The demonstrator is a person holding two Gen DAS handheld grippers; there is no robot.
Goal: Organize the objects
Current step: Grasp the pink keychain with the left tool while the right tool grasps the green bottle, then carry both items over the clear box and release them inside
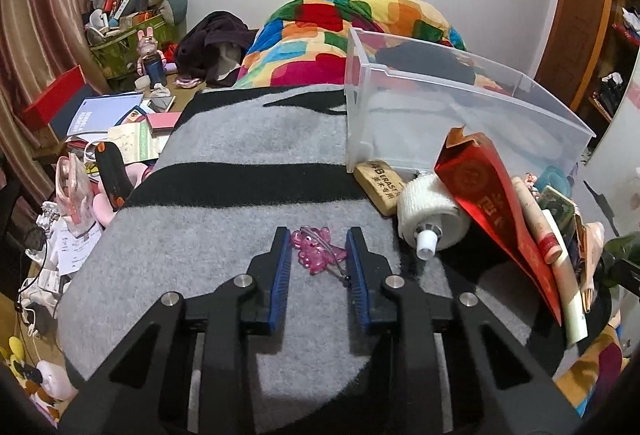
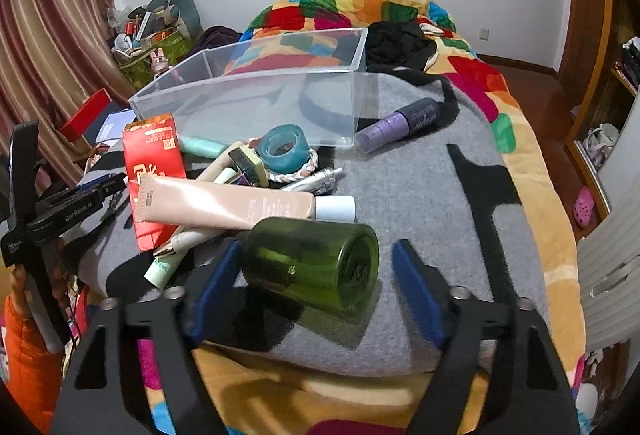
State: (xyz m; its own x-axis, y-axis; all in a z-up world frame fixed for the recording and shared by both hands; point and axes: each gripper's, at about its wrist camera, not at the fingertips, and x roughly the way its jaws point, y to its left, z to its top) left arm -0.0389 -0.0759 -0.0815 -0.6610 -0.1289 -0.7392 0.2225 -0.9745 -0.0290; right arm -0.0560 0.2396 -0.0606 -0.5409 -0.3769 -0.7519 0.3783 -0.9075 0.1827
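Observation:
A pink translucent charm (image 1: 316,255) with a thin cord lies on the grey and black blanket (image 1: 240,203). My left gripper (image 1: 318,235) has its blue pads against both sides of the charm. In the right wrist view a green bottle (image 2: 312,263) lies on its side between the pads of my right gripper (image 2: 318,247). The left pad is at the bottle, while a gap shows at the right pad, so the gripper is open. A clear plastic bin (image 1: 460,107) (image 2: 256,103) stands behind the clutter.
The pile beside the bin holds a red envelope (image 2: 152,171), a beige tube (image 2: 224,207), a teal tape roll (image 2: 284,149), a white gauze roll (image 1: 432,211) and an eraser (image 1: 384,187). A purple bottle (image 2: 400,125) lies to the bin's right. Clutter fills the left side.

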